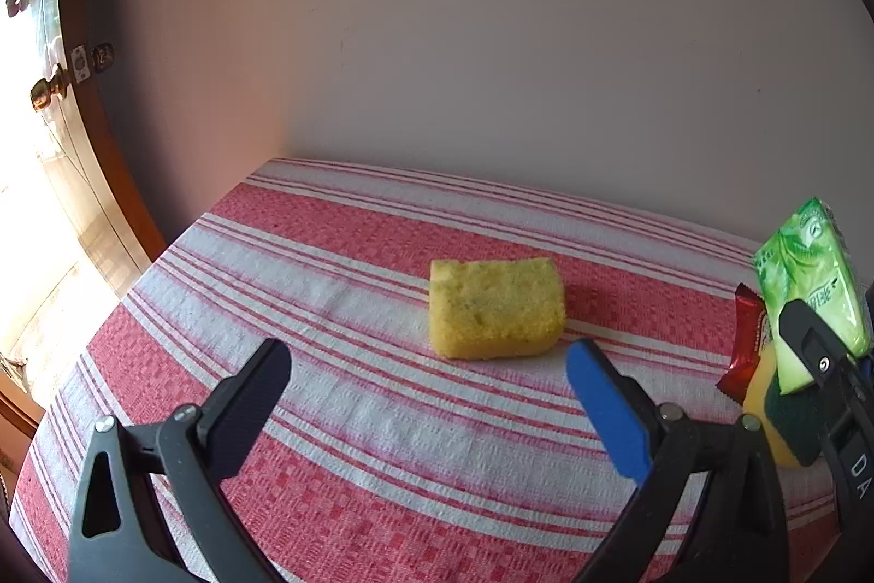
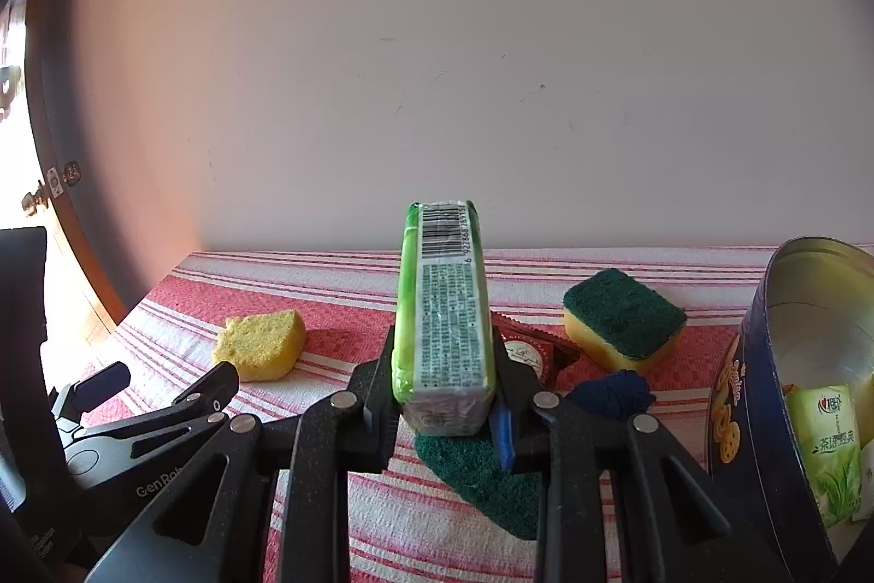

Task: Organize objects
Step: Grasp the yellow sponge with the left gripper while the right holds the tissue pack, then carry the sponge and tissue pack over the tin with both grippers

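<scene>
My right gripper (image 2: 445, 405) is shut on a green tissue pack (image 2: 445, 310), held above the red-striped tablecloth (image 2: 338, 310); the pack also shows in the left wrist view (image 1: 808, 277). My left gripper (image 1: 429, 386) is open and empty, just in front of a plain yellow sponge (image 1: 494, 307), which also shows in the right wrist view (image 2: 261, 343). A yellow sponge with a green top (image 2: 622, 318) lies right of the pack. A red sachet (image 2: 527, 351) lies behind it. A round tin (image 2: 765, 310) at the right holds another green pack (image 2: 830, 446).
A green scouring pad (image 2: 480, 479) lies under my right gripper, and a dark blue cloth ball (image 2: 614, 394) lies beside it. The wall stands right behind the table. A wooden door with a brass knob (image 1: 49, 91) is at the left, past the table's edge.
</scene>
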`<state>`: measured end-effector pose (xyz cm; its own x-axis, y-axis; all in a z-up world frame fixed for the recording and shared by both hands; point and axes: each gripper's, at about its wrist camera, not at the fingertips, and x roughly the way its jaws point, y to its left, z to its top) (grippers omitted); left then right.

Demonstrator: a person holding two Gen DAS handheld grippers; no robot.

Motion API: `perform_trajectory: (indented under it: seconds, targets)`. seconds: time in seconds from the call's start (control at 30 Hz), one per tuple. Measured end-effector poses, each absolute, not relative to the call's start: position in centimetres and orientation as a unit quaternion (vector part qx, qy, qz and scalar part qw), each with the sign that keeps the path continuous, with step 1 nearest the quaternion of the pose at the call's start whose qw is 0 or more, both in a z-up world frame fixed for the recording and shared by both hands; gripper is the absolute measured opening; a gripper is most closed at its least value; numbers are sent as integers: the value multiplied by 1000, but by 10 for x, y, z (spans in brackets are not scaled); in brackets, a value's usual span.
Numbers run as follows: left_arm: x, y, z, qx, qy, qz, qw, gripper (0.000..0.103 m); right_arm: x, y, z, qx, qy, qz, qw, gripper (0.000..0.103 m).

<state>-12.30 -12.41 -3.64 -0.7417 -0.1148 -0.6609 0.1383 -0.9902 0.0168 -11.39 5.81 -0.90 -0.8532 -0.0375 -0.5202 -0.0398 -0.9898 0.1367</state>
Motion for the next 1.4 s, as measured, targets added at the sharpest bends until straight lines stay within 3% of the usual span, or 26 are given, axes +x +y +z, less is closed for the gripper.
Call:
perform_trajectory:
  seconds: [0.33, 0.5, 0.63, 0.87, 1.4]
  targets:
    - [-166, -101, -42, 389, -12, -919, 65, 102, -118, 62, -8, -274, 74, 959, 8, 29]
    - [-171, -101, -48, 412, -12, -909, 66, 94, -119, 59, -9, -281, 72, 957, 9, 29]
    - [-178, -101, -55, 435, -5, -899, 48, 73, -120, 59, -10, -284, 75, 956, 9, 29]
    - [-177, -103, -57, 439, 23, -898, 32, 65, -125, 63, -12, -286, 81, 955, 10, 29]
    - [-177, -104, -57, 438, 24, -898, 29, 63, -126, 63, -14, -285, 83, 955, 10, 29]
